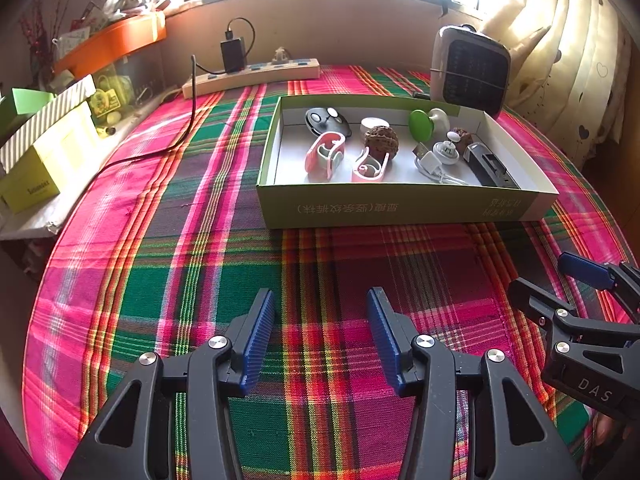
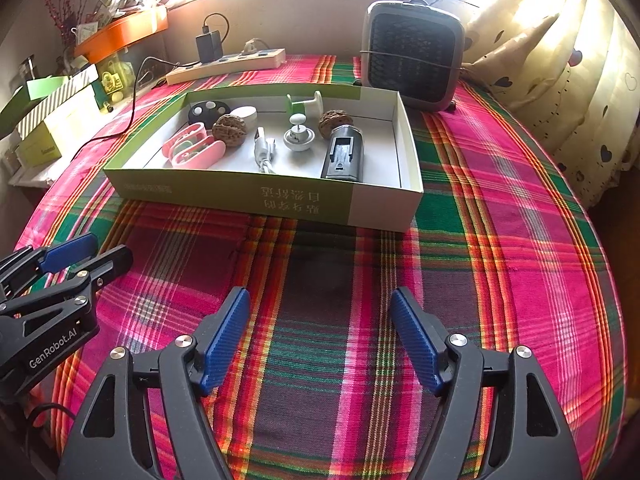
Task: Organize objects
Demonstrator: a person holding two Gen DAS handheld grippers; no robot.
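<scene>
A shallow green-and-white box sits on the plaid cloth and holds several small things: two pink clips, a brown walnut, a black remote, a white USB cable, a white knob, a green-headed hook and a grey device. My left gripper is open and empty, well in front of the box. My right gripper is open and empty beside it.
A small grey heater stands behind the box. A power strip with a black charger and cable lies at the back. Boxes and an orange tray crowd the left edge. Curtains hang at right.
</scene>
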